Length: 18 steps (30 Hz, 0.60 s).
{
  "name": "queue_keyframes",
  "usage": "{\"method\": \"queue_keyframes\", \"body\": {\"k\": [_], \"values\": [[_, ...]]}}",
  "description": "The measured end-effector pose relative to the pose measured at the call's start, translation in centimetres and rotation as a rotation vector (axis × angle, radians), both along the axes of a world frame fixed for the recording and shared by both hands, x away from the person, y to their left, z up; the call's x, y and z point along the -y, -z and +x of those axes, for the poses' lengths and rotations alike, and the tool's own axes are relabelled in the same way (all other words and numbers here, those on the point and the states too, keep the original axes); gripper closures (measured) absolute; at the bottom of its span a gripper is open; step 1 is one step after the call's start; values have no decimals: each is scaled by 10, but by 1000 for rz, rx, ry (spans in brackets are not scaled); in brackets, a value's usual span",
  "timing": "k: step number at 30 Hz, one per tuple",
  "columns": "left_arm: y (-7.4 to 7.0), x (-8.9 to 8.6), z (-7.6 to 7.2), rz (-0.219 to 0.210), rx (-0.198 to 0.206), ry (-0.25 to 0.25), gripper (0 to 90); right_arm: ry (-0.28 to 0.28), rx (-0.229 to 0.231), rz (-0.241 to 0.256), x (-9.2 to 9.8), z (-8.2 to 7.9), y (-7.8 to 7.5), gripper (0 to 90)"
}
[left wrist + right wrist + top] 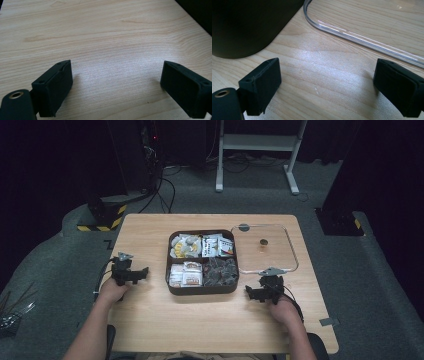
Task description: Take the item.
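Observation:
A dark brown box [170, 270] with four compartments sits in the middle of the wooden table [150, 320], filled with wrapped snacks. Its clear lid [287, 245] lies flat to the right of it. My left gripper [131, 272] rests on the table left of the box; in the left gripper view it [117, 85] is open over bare wood. My right gripper [265, 290] sits near the box's front right corner. In the right gripper view it [327, 87] is open, with the box wall [249, 25] at left and the lid's edge [362, 40] ahead.
Beyond the table's far edge are a white stand [257, 150], cables and dark equipment on grey carpet. A small grey tab [326, 321] lies at the table's right front corner. Bare wood [200, 320] stretches in front of the box.

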State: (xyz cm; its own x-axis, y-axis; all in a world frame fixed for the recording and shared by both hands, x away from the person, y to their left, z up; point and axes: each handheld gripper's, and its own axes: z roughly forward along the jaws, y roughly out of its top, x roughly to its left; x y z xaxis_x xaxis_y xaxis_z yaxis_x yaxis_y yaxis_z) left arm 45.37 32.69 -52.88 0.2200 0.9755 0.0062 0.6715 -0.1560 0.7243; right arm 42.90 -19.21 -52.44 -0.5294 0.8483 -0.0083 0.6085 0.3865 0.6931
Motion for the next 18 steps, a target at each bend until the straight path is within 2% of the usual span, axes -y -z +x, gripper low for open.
{"method": "queue_keyframes", "body": {"k": [18], "values": [[0,1,0,0,-2,-14,103,0,1,1,0,0,0,77]]}}
